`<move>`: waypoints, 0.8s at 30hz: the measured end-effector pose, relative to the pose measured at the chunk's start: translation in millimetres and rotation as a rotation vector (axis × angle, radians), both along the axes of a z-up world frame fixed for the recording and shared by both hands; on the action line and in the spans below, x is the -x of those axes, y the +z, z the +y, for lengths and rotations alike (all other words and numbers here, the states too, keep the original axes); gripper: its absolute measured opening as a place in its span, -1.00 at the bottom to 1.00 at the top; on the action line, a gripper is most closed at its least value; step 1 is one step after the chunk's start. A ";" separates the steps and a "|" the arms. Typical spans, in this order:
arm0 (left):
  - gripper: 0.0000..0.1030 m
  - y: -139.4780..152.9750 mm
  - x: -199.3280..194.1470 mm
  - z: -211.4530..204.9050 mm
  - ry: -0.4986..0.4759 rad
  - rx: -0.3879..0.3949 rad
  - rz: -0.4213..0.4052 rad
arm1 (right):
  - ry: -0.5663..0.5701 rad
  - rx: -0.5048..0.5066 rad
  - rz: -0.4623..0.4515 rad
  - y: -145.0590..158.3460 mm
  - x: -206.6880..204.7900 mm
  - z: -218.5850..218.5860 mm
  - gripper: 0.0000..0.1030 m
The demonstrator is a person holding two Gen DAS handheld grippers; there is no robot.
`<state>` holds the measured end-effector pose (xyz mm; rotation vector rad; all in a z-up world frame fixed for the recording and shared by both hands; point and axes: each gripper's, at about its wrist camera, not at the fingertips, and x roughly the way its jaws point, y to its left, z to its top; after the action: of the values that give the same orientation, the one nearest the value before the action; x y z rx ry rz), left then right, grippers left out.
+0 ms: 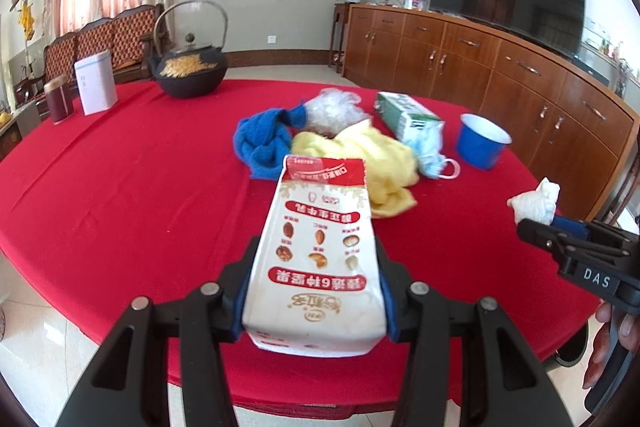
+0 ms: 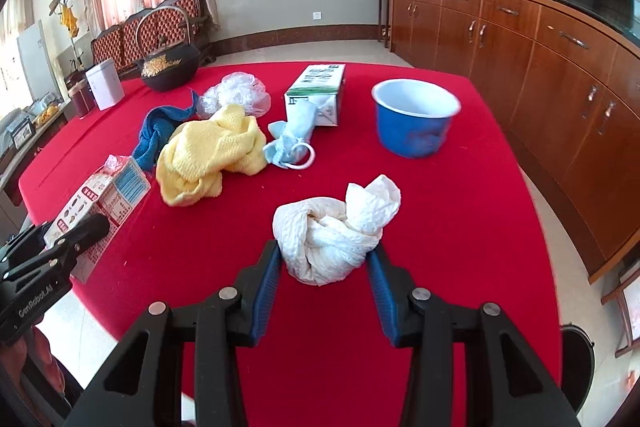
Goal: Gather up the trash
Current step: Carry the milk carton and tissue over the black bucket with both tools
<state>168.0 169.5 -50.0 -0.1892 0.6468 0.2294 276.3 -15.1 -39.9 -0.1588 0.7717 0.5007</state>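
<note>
Two pieces of trash are already in the grippers, one each. The left gripper (image 1: 316,291) pinches a white and red carton (image 1: 320,259) across its broad sides near the base, its top pointing away over the red tablecloth (image 1: 120,187). The walls look thin and probably empty, so it should be light yet crushable; holding low, near the folded bottom where the board is stiffest, looks sound, and its glossy skin could slip if the squeeze eased.

The right gripper (image 2: 326,267) clamps a crumpled white paper wad (image 2: 332,235), blue pads pressed into both flanks, just above the cloth. It is soft, nearly weightless and springy; loose flaps at the far end may snag or tear, so the dense twisted middle is the place to hold.

Left on the table are a green and white carton (image 2: 316,91) lying on its side, a clear plastic bag (image 2: 236,95), a pale blue crumpled mask (image 2: 288,139) touching that carton, and yellow (image 2: 204,159) and blue (image 2: 160,131) towels heaped together. The bag looks slippery and shapeless, best gathered at a bunched fold. A blue bowl (image 2: 412,119) stands apart to the right
</note>
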 end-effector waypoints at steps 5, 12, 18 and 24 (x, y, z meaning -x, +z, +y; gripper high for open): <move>0.00 9.5 3.0 -21.9 -0.046 -0.013 -0.014 | -0.037 -0.016 -0.019 11.4 17.7 -28.4 -0.10; 0.00 26.1 9.0 -56.0 -0.120 -0.022 -0.049 | -0.089 -0.032 -0.053 28.3 43.3 -67.6 -0.10; 0.00 31.7 9.7 -90.1 -0.198 -0.025 -0.061 | -0.143 -0.048 -0.079 39.7 62.1 -101.1 -0.10; 0.00 35.5 6.3 -122.4 -0.268 -0.030 -0.069 | -0.206 -0.048 -0.096 45.8 74.8 -137.1 -0.10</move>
<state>161.7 47.0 -14.5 -0.0798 0.5926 -0.0253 201.5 -152.1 5.9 -0.0572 0.6734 0.3135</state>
